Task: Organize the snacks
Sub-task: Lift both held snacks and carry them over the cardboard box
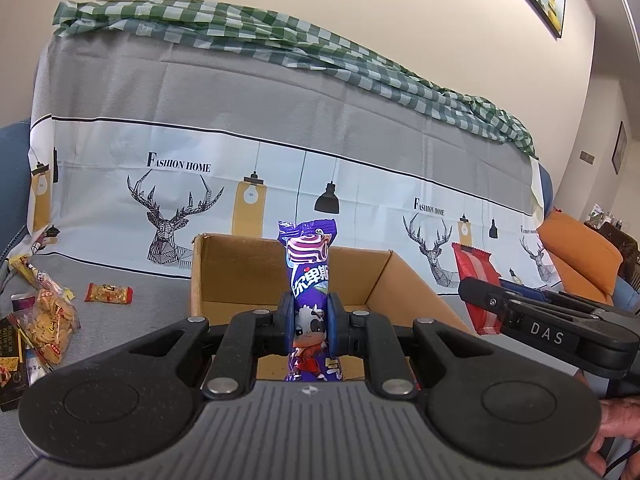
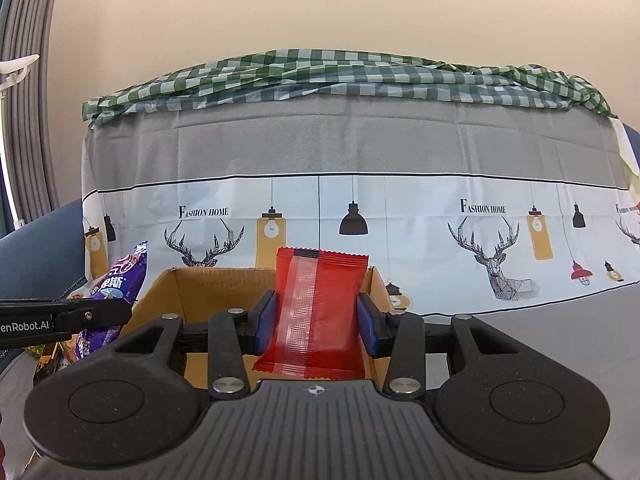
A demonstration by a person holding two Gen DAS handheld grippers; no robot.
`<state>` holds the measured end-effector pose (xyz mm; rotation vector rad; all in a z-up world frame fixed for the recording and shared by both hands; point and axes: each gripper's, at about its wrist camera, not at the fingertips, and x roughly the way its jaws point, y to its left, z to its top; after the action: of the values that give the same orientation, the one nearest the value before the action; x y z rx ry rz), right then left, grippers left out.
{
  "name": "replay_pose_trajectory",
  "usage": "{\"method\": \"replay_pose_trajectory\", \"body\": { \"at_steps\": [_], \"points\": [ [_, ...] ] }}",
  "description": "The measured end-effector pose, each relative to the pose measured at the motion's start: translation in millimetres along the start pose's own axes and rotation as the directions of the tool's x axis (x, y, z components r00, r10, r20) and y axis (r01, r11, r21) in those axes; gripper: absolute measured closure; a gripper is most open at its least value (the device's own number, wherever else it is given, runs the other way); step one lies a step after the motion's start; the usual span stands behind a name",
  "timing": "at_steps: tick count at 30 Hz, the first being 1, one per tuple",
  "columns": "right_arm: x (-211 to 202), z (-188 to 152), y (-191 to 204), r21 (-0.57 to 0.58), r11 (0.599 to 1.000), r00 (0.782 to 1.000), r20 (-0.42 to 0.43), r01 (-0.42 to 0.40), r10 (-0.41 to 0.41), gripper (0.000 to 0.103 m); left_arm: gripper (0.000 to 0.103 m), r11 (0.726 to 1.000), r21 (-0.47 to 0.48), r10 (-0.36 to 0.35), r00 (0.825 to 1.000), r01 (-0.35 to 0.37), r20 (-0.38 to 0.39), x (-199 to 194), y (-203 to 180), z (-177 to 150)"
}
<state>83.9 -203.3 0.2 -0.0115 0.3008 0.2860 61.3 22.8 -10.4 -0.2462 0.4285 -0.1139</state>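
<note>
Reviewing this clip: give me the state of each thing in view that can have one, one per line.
Left tool: shut on the purple snack packet.
Purple snack packet: held upright above the box.
Right tool: shut on the red snack packet.
Red snack packet: held upright, sealed.
Cardboard box: open, flaps up.
Orange snack packet: lying flat on the grey cover.

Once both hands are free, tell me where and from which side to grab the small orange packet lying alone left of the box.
Grip the small orange packet across its short width at the middle, coming from above. It lies flat on the grey cover, long axis running left to right, so its long edges are the narrow span. Bare cover surrounds it between the cardboard box and the cracker bag.
</note>
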Motion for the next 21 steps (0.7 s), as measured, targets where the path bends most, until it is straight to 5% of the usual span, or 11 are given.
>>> {"method": "replay_pose_trajectory", "body": {
  "at_steps": [21],
  "points": [
    [1.2, -1.8, 4.6, -0.016, 1.0, 1.0, 0.0, -0.013, 0.013, 0.059, 0.086, 1.0, -0.001, -0.005, 1.0, 0.005, 0.005, -0.7, -2.5, -0.7]
  ]
}}
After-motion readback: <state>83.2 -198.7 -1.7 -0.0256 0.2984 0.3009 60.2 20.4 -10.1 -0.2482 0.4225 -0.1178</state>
